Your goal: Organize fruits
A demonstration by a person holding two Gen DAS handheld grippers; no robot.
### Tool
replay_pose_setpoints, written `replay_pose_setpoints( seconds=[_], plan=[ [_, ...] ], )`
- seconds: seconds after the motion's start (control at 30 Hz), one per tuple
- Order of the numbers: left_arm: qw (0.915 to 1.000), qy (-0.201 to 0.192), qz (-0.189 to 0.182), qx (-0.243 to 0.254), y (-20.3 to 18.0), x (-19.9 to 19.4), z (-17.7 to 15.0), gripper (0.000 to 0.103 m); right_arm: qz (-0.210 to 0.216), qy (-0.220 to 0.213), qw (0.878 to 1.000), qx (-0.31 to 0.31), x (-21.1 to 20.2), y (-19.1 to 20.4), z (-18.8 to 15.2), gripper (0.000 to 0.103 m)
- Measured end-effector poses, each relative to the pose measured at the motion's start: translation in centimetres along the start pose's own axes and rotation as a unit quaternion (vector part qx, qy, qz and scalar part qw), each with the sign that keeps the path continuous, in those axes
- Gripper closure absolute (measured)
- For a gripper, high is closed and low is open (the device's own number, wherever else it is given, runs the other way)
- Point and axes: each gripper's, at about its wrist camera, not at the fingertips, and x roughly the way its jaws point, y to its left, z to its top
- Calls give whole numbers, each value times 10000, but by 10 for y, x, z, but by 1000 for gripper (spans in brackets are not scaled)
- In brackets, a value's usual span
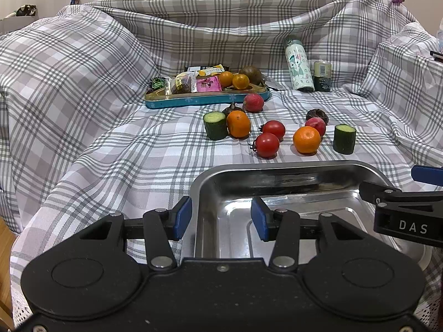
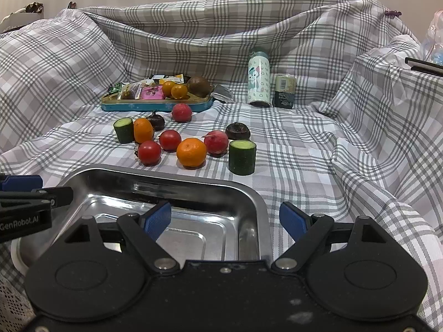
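Fruits: oranges, tomatoes and cucumber pieces lie loose on the checked cloth, ahead of both fingertips, beyond the empty steel tray.
Handling: I judge them light and round, so they may roll; tomatoes are soft, so grip gently across the middle.
Left gripper: open, holding nothing, straddling the tray's left wall.
Right gripper: open, holding nothing, straddling the right wall.
Views: the right view shows the near cucumber closer.

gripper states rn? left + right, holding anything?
Left hand-held gripper: open, astride the steel tray wall, holding nothing.
Right hand-held gripper: open, astride the tray's other wall, holding nothing.
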Motion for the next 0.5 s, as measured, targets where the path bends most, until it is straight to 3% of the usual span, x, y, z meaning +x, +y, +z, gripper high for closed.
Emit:
replay_pose_setpoints(
  seconds=[0.5],
  plan=[
    [10000, 4, 8, 3, -1, 0, 0, 49, -8, -8, 10000, -5, 0, 1, -1, 14]
  ],
)
